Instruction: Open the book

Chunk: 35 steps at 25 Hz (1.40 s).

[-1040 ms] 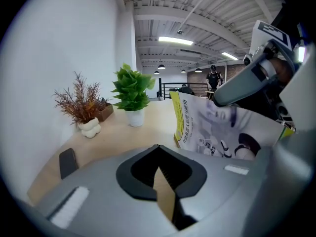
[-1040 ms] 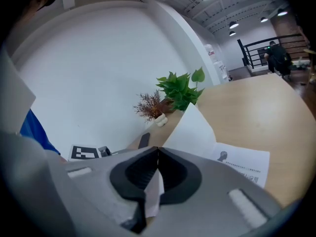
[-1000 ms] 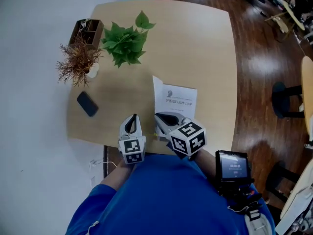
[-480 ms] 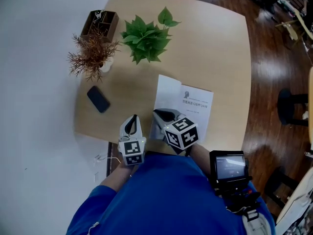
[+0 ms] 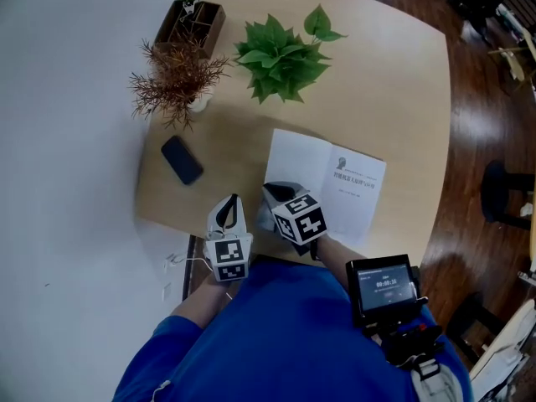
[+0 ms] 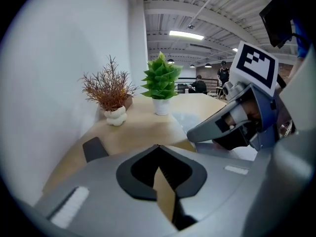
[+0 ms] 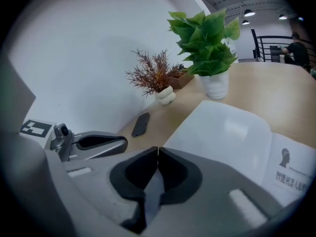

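The book [image 5: 327,182] lies open on the wooden table [image 5: 402,74], with a blank white leaf on the left and a printed title page on the right. My right gripper [image 5: 268,189] is shut with nothing between its jaws. It hovers at the near left corner of the blank leaf [image 7: 232,132]. My left gripper [image 5: 234,199] is also shut and empty. It sits at the table's near edge, left of the book. In the left gripper view the right gripper [image 6: 197,132] shows just ahead to the right.
A black phone [image 5: 182,159] lies left of the book. A dried reddish plant [image 5: 176,74], a green potted plant [image 5: 285,57] and a wooden box [image 5: 191,23] stand at the far side. A small screen device [image 5: 383,285] hangs by my right arm.
The right gripper has dropped lower towards the book's near left corner. The left gripper has shifted along the table edge. The blank left leaf shows wider than before.
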{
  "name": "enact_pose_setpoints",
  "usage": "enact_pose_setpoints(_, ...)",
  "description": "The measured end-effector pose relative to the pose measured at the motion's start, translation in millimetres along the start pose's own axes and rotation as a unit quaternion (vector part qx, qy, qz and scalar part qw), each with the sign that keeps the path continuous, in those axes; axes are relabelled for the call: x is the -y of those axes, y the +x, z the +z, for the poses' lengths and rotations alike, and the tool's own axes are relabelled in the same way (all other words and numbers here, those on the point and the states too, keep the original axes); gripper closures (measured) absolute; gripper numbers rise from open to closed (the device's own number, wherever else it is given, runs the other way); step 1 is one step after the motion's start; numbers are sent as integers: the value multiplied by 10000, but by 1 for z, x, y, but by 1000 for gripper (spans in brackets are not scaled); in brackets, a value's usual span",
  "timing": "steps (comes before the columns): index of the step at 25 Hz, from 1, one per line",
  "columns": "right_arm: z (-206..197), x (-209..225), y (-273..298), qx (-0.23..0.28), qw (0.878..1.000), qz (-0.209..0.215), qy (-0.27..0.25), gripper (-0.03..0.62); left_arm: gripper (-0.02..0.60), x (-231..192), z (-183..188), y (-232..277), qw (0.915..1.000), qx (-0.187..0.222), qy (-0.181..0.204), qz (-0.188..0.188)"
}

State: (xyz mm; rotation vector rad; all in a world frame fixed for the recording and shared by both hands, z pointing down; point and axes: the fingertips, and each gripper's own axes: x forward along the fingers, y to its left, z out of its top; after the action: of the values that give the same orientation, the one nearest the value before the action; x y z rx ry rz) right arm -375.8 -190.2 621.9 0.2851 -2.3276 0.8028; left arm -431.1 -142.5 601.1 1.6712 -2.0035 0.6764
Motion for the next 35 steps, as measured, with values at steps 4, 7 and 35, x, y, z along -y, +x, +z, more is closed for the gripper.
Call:
enact_pose_setpoints(4,-7,8,23,-261,9996,-91,2,586,574,-8,-7,0,10000,-71,-49,19)
enact_pose_setpoints(7,-13,12,34,-430,9990,-119,7,586,574,-11,-13,-1,9999,-136,-89,26)
enact_pose_setpoints(35,-30,23,71,-766,9961,-387,-200,565,574,-15,-23,11,9996,-290,6,-64)
